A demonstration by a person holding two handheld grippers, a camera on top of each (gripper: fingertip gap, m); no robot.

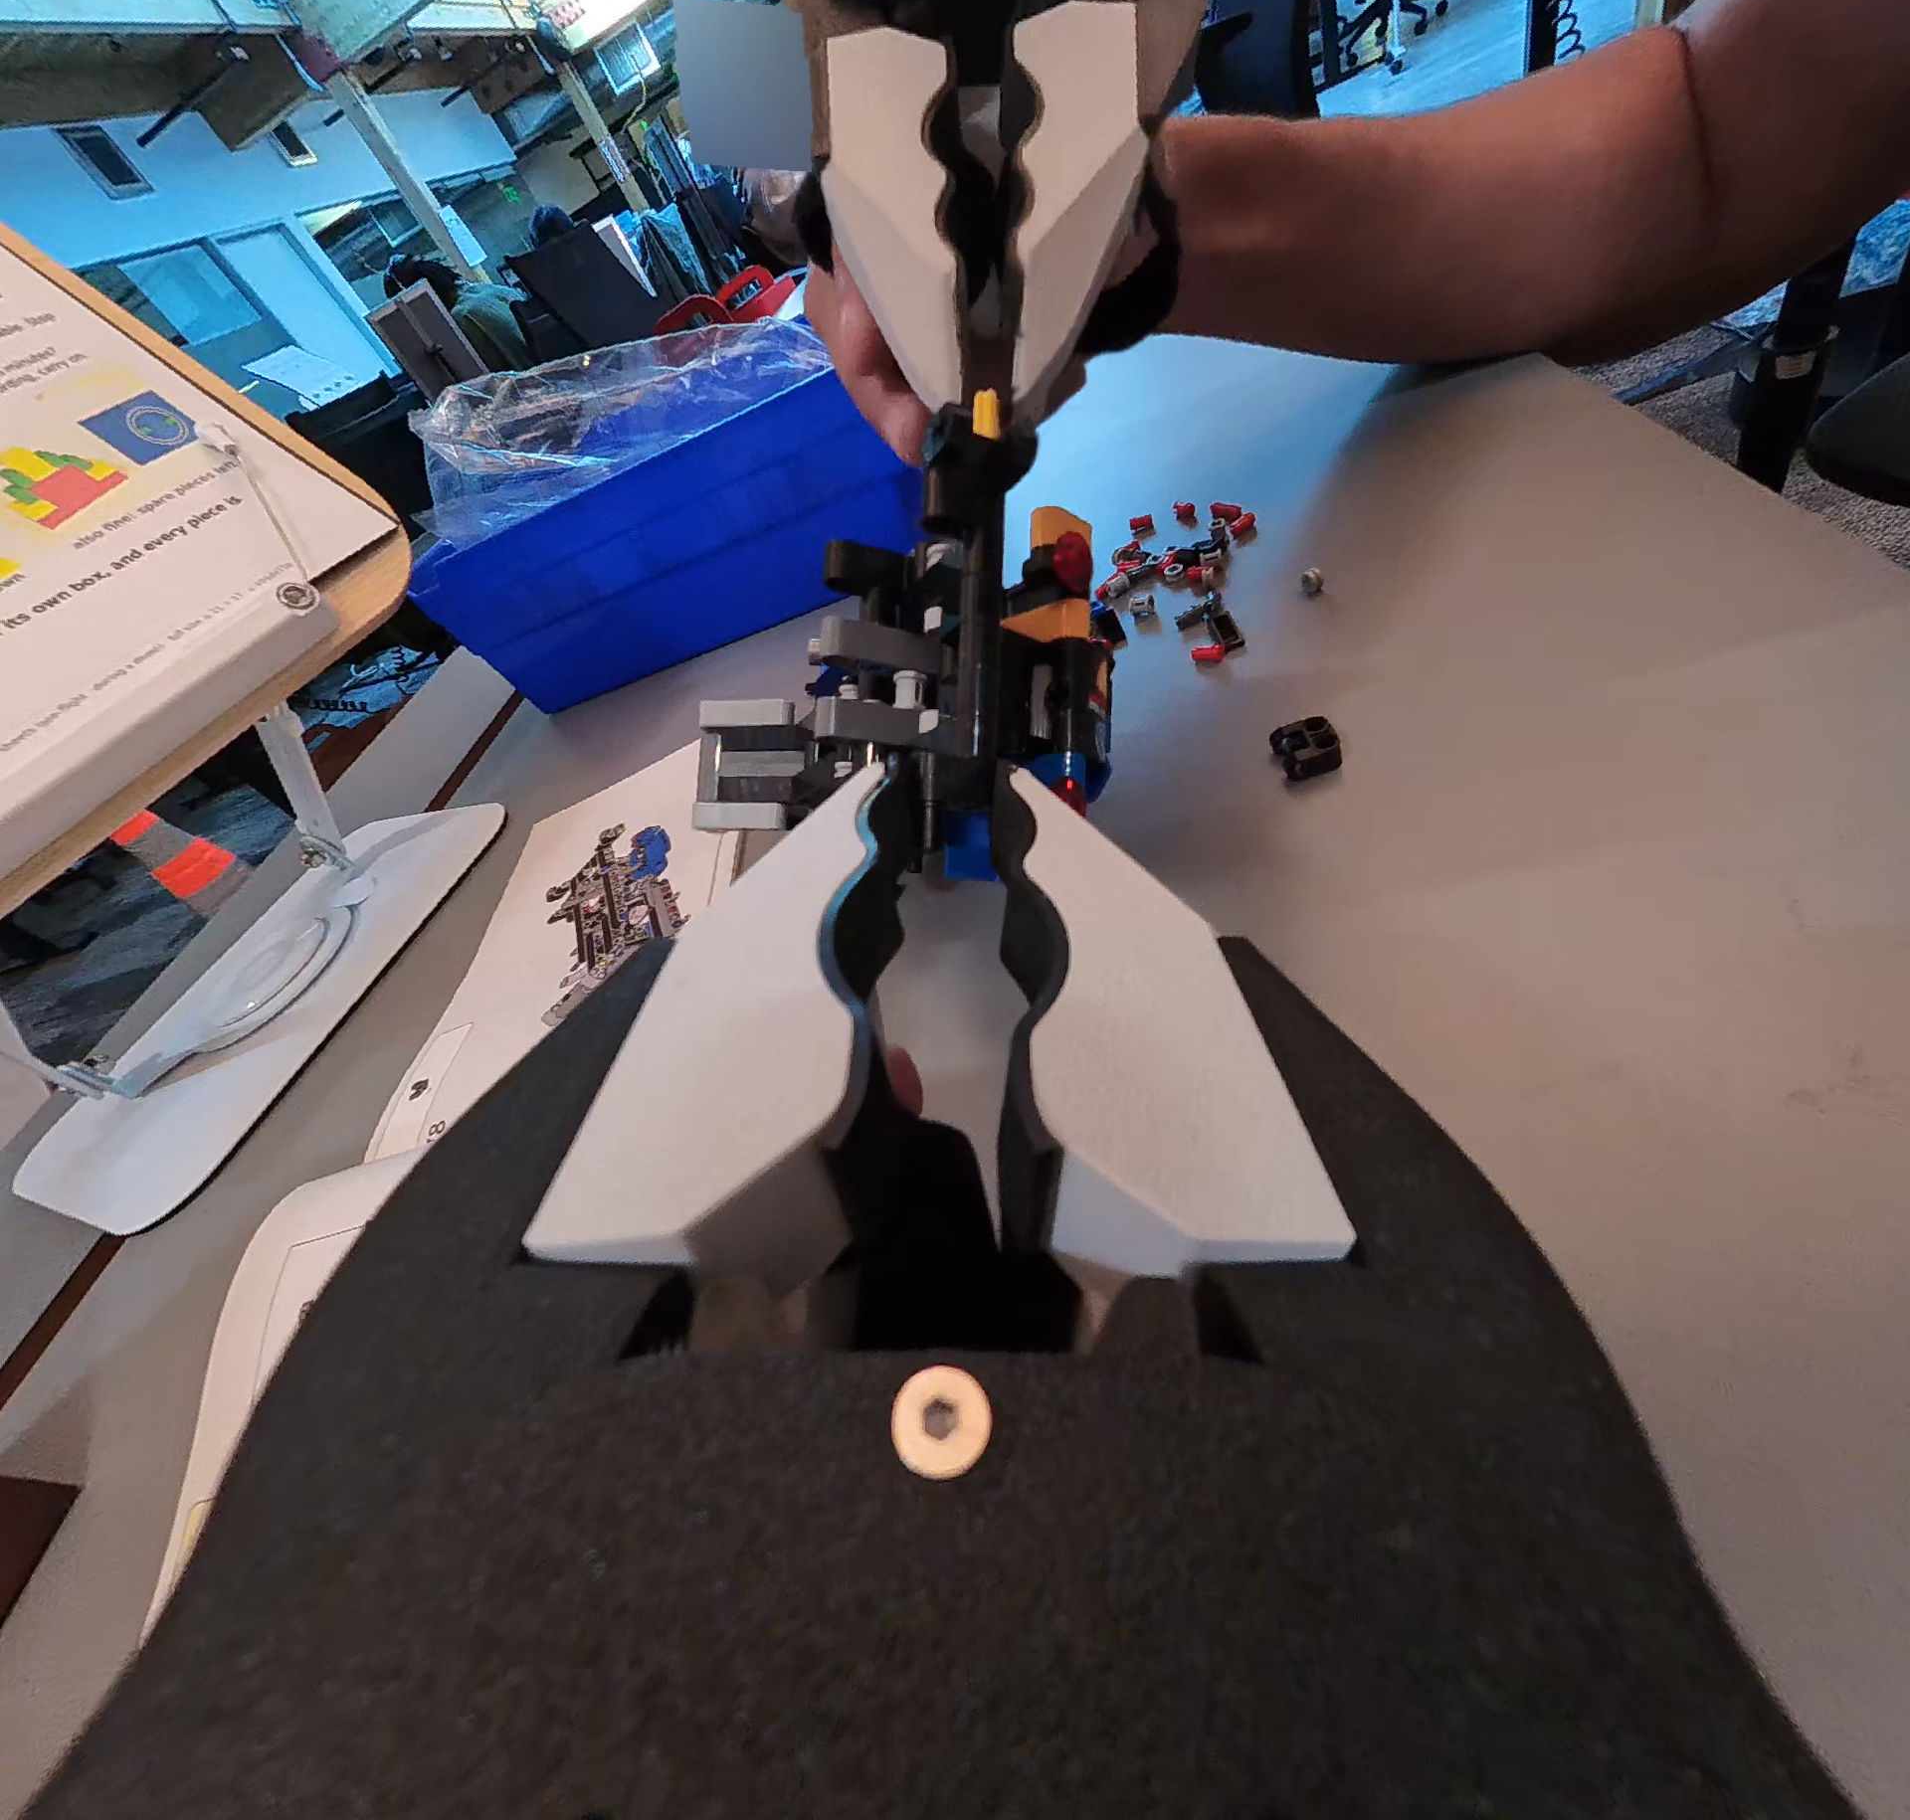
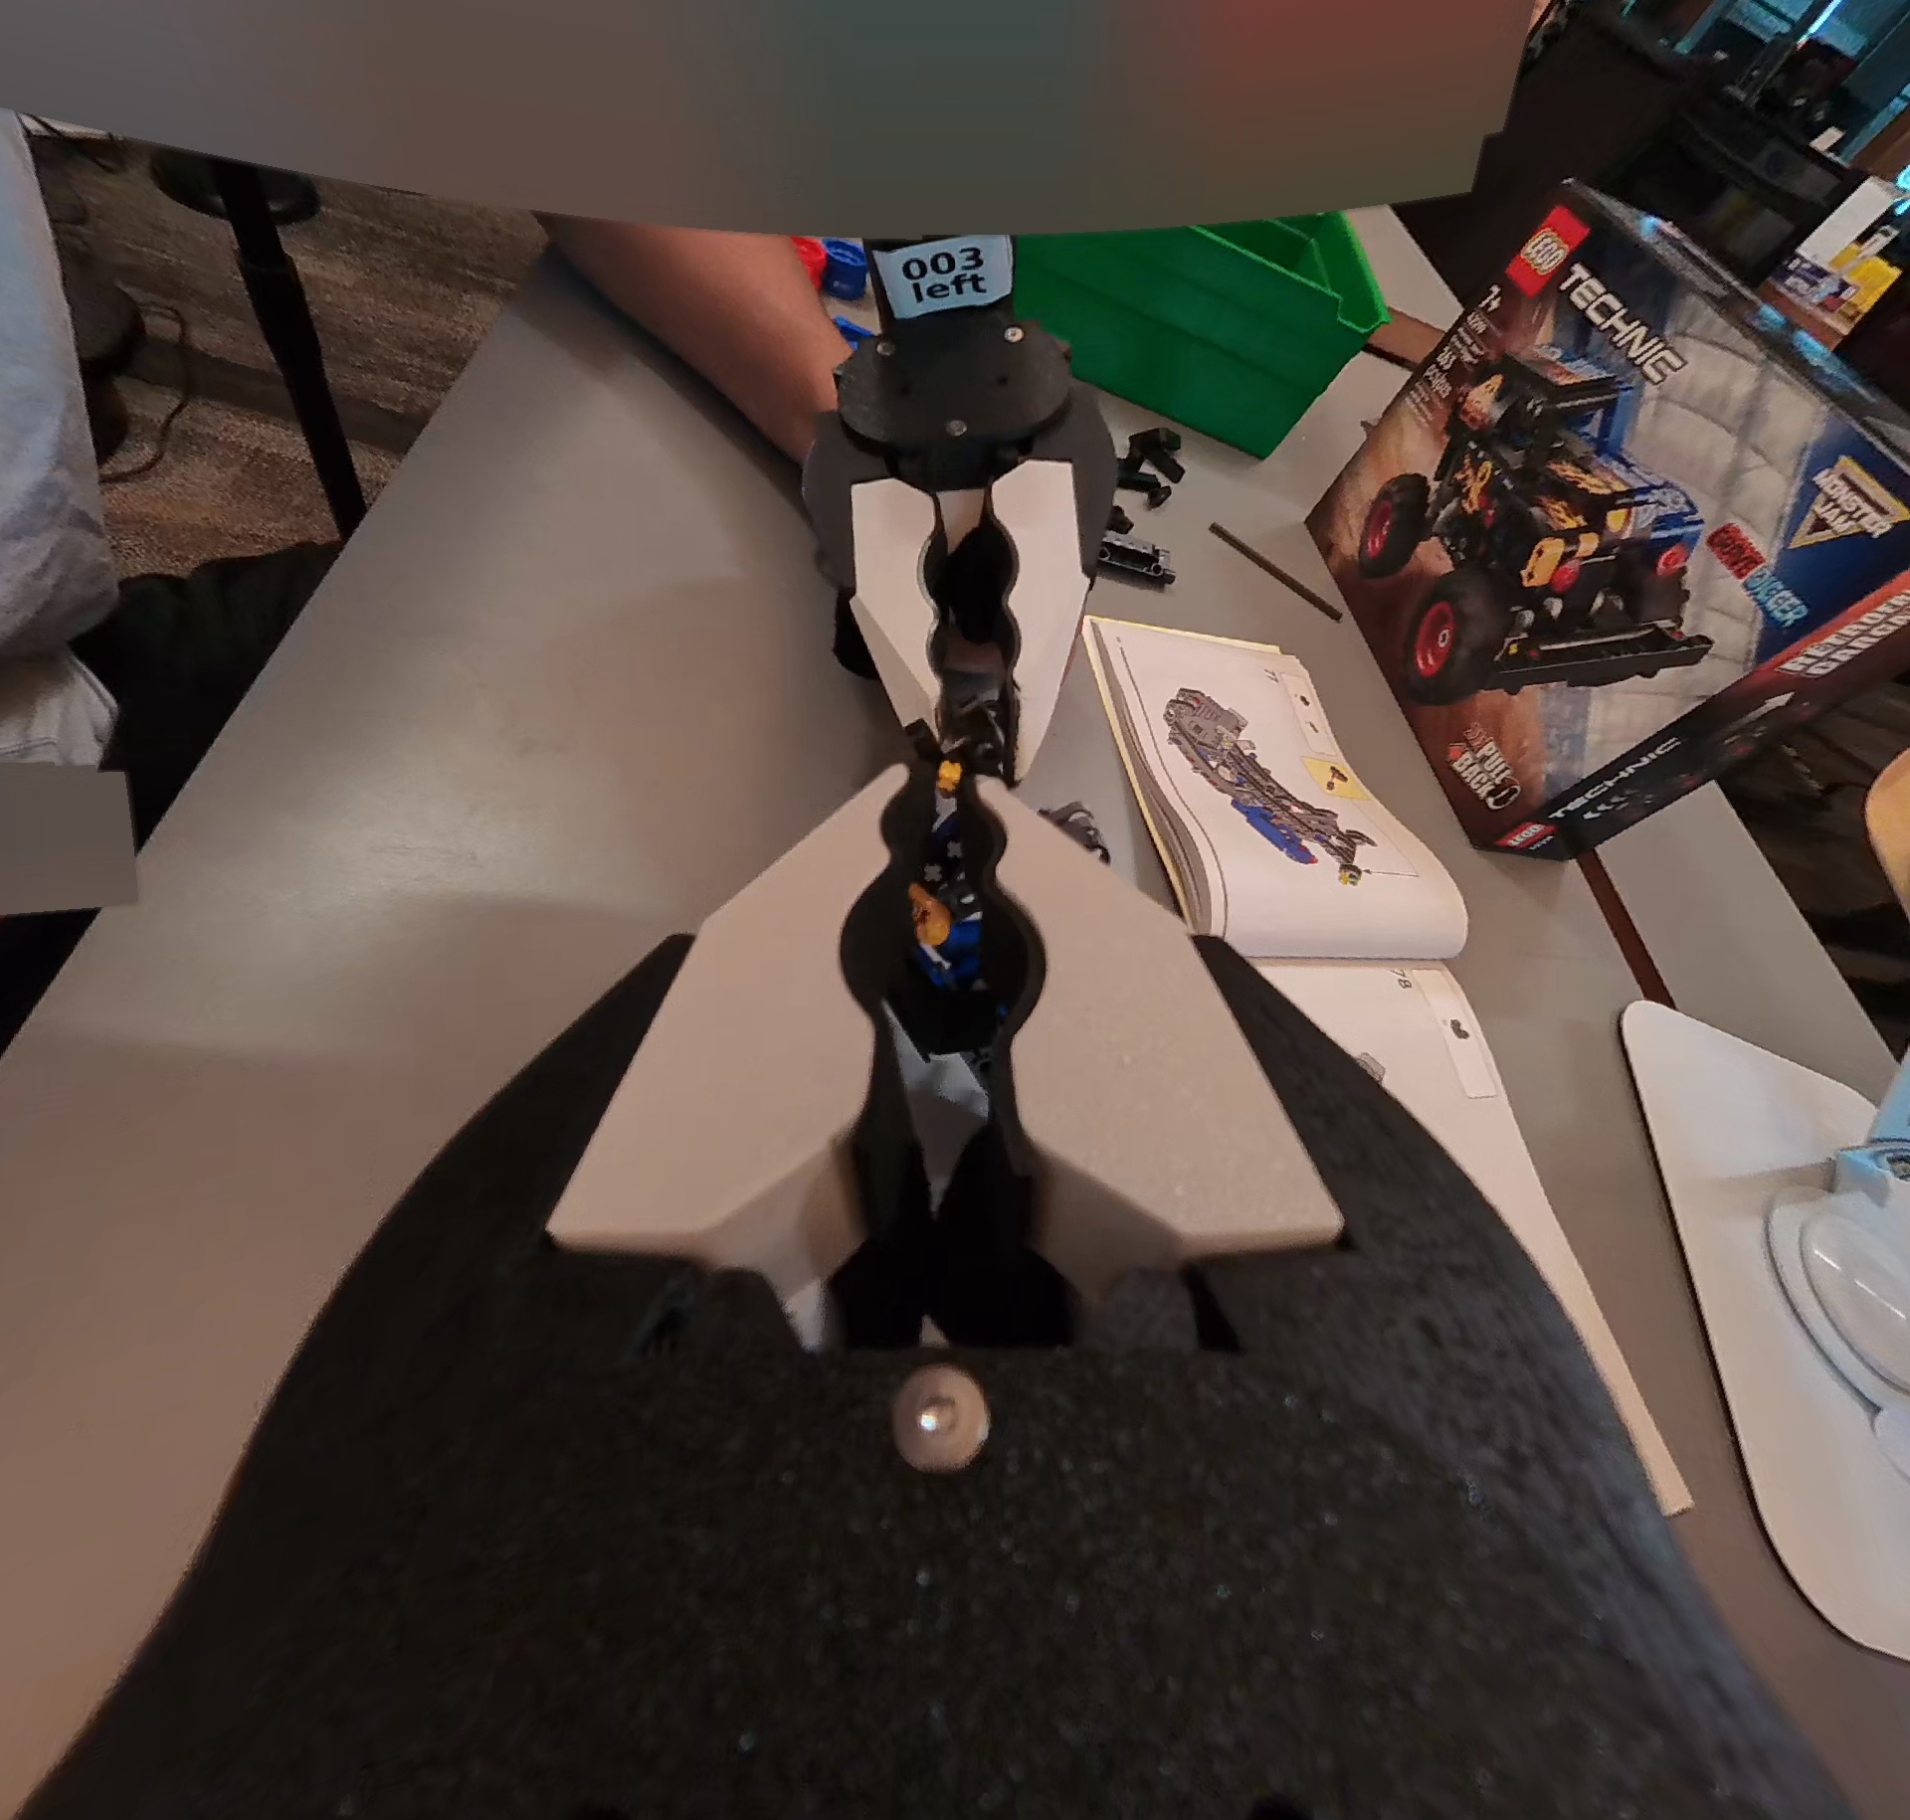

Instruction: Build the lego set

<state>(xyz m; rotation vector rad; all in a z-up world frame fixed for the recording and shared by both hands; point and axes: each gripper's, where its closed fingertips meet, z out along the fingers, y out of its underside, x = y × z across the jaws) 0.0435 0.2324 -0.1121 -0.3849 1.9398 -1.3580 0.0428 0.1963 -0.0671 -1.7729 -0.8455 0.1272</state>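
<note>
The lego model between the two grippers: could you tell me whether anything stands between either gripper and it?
Nothing visible does. The left gripper already grips the lego model at its near end, and the right gripper pinches the yellow pin at its far end.

grey worktop [image 1: 1550, 840]; blue bin [image 1: 661, 572]; green bin [image 2: 1199, 324]; black, blue and yellow lego model [image 1: 961, 675]; white fingers [image 1: 744, 1047].

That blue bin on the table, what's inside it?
The blue bin holds a crumpled clear plastic bag that sticks up over its rim. Blue shows through the bag, but the bag and the bin's wall hide whatever else lies inside.
</note>
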